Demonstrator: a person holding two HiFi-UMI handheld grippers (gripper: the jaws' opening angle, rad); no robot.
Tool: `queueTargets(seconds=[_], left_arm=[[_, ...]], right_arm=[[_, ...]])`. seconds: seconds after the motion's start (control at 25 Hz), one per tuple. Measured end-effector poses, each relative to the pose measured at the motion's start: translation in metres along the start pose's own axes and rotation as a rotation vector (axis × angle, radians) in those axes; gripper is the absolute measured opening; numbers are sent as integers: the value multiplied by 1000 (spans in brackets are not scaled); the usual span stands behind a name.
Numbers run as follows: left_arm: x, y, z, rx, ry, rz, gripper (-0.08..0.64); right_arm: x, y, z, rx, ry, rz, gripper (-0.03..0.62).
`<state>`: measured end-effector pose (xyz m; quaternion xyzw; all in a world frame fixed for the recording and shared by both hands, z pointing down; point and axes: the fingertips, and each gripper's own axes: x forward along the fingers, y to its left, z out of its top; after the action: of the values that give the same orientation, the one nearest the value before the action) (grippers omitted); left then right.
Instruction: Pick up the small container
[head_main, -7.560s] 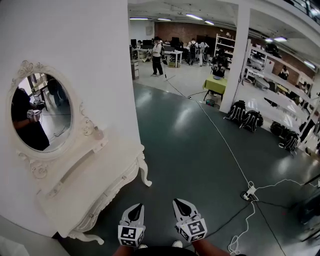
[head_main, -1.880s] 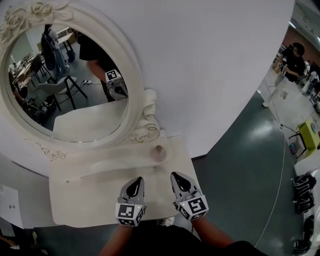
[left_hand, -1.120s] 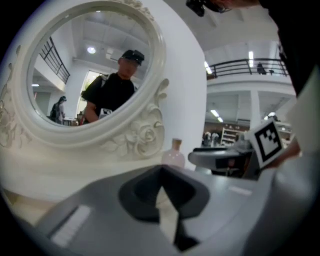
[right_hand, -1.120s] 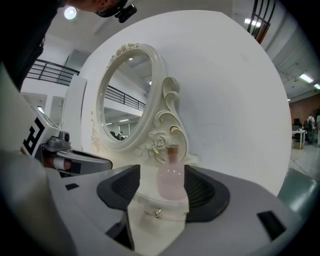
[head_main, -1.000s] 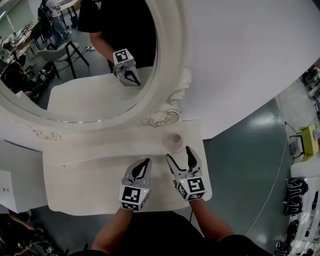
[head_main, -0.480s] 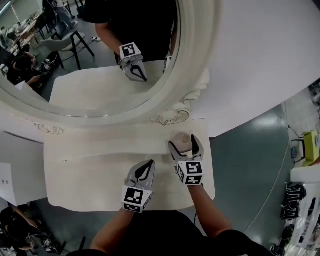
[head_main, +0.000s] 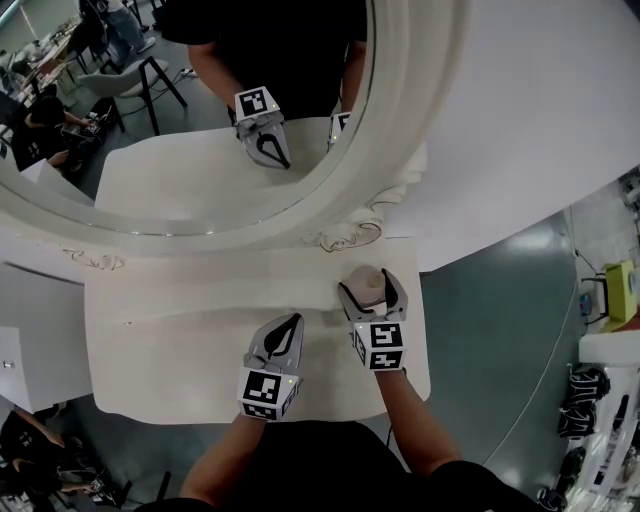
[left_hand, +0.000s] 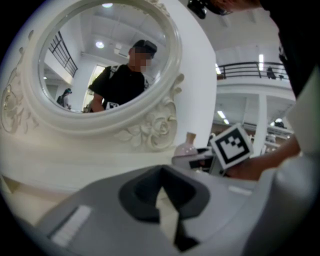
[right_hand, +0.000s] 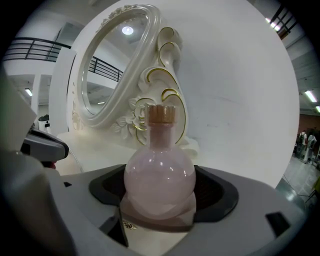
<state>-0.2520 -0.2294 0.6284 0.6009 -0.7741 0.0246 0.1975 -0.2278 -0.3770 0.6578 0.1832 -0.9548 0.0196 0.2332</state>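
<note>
Currently the right gripper (head_main: 371, 290) is straddling the small container (right_hand: 159, 182), jaws spread wide, near the dressing table's (head_main: 170, 345) right edge; the left gripper (head_main: 291, 323) is resting, jaws pressed together.

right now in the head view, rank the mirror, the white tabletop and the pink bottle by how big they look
1. mirror, largest, though cropped by the picture's edge
2. white tabletop
3. pink bottle, smallest, partly hidden
</note>
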Motion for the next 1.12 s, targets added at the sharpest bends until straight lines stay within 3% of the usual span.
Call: queueTargets(seconds=[0.32,0.64,1.12], left_arm=[[-5,-6,-4,-3,4,-3,8],[-13,-15,-7,6,-2,-5,6],[-17,-40,12,32,-46,-10,6]], right_arm=[[-3,-3,0,12,-42,-6,371],[-21,-5,3,82,-82,26,371],[-94,-4,62,43,-236,55,371]])
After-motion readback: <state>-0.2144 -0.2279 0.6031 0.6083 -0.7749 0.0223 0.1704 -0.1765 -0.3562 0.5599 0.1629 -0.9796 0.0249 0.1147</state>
